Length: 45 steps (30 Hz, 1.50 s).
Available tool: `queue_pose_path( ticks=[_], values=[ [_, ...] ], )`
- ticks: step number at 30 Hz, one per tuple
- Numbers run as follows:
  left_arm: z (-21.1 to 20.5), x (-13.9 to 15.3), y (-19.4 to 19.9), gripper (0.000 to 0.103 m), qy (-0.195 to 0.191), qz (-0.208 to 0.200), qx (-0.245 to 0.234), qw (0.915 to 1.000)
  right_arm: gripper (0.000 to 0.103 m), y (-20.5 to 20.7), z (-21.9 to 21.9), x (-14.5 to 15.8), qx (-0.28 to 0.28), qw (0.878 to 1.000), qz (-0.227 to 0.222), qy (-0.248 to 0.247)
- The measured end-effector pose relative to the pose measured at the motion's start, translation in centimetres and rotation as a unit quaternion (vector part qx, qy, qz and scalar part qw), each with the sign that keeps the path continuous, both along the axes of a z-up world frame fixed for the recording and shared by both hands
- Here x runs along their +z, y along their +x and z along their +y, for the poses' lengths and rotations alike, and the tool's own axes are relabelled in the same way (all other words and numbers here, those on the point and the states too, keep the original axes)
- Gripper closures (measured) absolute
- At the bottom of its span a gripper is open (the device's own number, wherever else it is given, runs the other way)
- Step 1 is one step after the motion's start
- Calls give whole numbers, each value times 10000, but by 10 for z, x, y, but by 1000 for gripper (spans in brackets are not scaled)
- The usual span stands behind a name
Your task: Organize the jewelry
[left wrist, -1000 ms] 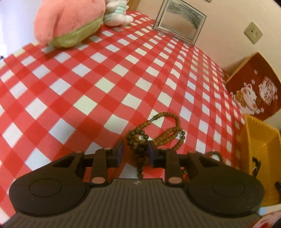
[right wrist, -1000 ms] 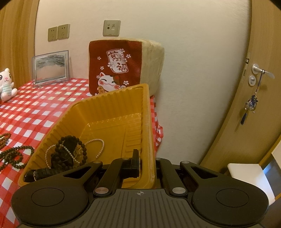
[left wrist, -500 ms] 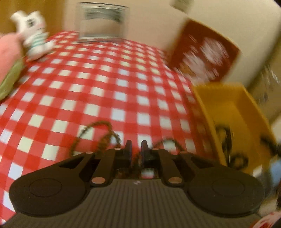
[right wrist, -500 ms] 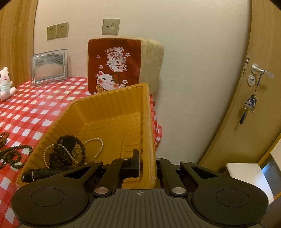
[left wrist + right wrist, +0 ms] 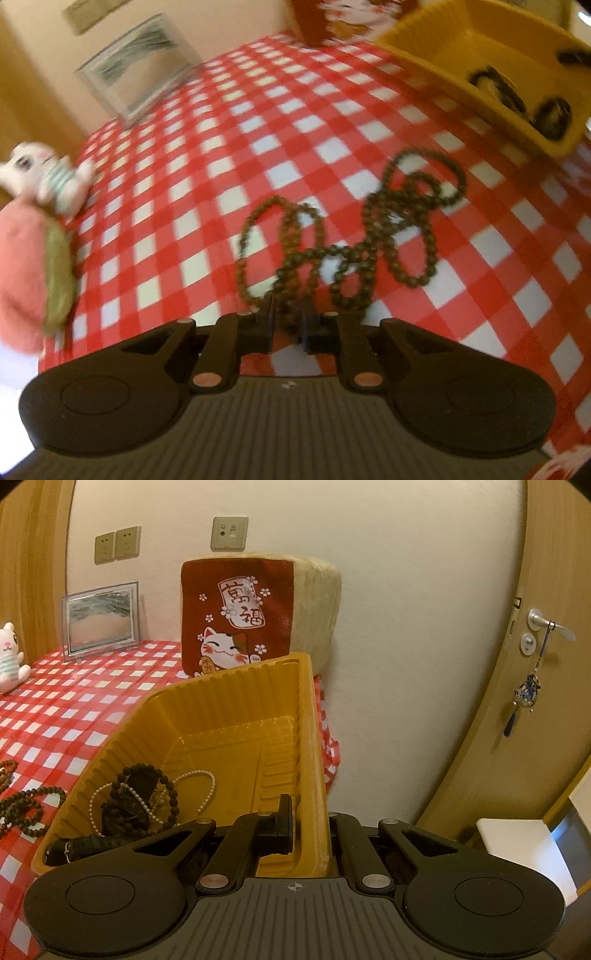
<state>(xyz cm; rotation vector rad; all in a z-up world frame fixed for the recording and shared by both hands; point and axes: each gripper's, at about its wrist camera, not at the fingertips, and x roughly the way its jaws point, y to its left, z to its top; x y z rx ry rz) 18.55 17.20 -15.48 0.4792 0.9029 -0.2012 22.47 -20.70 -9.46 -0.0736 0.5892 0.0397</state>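
A long brown bead strand [image 5: 369, 236] lies in loops on the red-checked cloth [image 5: 207, 206]. Its near end runs between the jaws of my left gripper [image 5: 288, 321], which stand narrow on it and are opening slightly. The yellow tray [image 5: 443, 55] sits beyond, upper right. In the right wrist view my right gripper [image 5: 308, 830] is shut on the near right wall of the yellow tray [image 5: 229, 679]; one finger [image 5: 284, 823] is inside and the other is hidden behind the wall. The tray holds a dark bead bracelet [image 5: 140, 797], a pearl strand [image 5: 203, 775] and a black strap [image 5: 81, 845]. The brown beads [image 5: 26, 808] show left of it.
A red lucky-cat cushion [image 5: 255, 620] leans on the wall behind the tray. A framed picture [image 5: 99, 624] stands at the back. A white cat toy [image 5: 51, 177] and a pink plush [image 5: 26, 273] sit at the left. A wooden door [image 5: 546, 664] is right of the table.
The left view has rolled and shifted toward the tray. Its jaws have narrowed onto the bead strand, which now lies drawn out in longer loops. The right gripper and tray have not moved.
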Motion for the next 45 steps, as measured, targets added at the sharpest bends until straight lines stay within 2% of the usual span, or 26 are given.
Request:
queue_pose_path(
  ticks=[4,13,17,20,24,29,34,38,40,42,45],
  values=[
    [-5,-7,6,91,282,100,-440,9986,99,0,0,0,-13,10000,7,-11],
    [-8,-11,14,96,543,422,-1081,9918,99,0,0,0,-45,10000,15,-10],
    [-9,-11,17,99,556,544,-1191,9898,99,0,0,0,-43,10000,11,-14],
    [-5,-6,16,99,345,573,-1048,9922,99,0,0,0,-45,10000,12,-7],
    [8,15,5,99,-53,320,-722,9969,99,-1,1,0,-56,10000,0,9],
    [33,49,-22,99,-423,10,-357,9985,99,-1,0,0,-62,10000,-3,34],
    [54,89,-42,99,-835,-475,174,9952,99,0,0,1,-32,10000,-16,29],
    [57,113,-51,99,-689,-719,277,9946,99,1,0,2,-8,10000,-29,28],
    [62,125,-55,100,-901,-907,339,9912,99,1,1,2,10,10000,-43,30],
    [62,134,-56,103,-950,-1065,392,9890,99,1,1,3,21,10000,-60,23],
    [60,149,-54,103,-1077,-1267,438,9851,99,2,1,4,35,10000,-63,23]
  ],
)
